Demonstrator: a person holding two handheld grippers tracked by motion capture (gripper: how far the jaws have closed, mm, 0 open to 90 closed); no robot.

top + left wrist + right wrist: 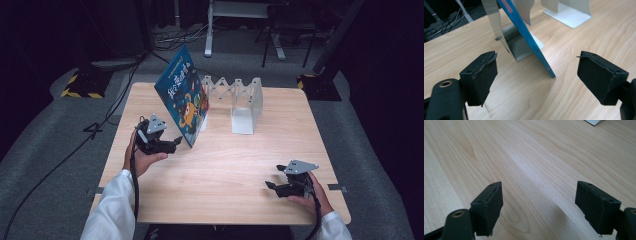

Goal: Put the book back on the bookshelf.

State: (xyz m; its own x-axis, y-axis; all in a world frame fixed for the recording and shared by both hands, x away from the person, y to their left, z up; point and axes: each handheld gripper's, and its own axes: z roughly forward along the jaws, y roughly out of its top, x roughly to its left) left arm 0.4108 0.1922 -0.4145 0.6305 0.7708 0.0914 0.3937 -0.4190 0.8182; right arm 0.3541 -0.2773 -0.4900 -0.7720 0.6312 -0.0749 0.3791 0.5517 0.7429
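Observation:
A blue picture book (182, 95) stands tilted on the wooden table (225, 170), leaning against the left end of a white zigzag book rack (245, 100). My left gripper (177, 141) is held just left of the book's lower front corner, jaws open and apart from it. In the left gripper view the book's blue edge (531, 42) runs down to the table ahead of the gap between the open jaws of my left gripper (536, 67), and no pad touches it. My right gripper (274, 176) rests near the front right of the table, open over bare wood (539, 195).
The rack's white base plates (571, 15) sit behind and to the right of the book. Beyond the table's far edge are cables on the grey floor (115, 105), a yellow-black striped base (80, 85) and metal stand legs (210, 35).

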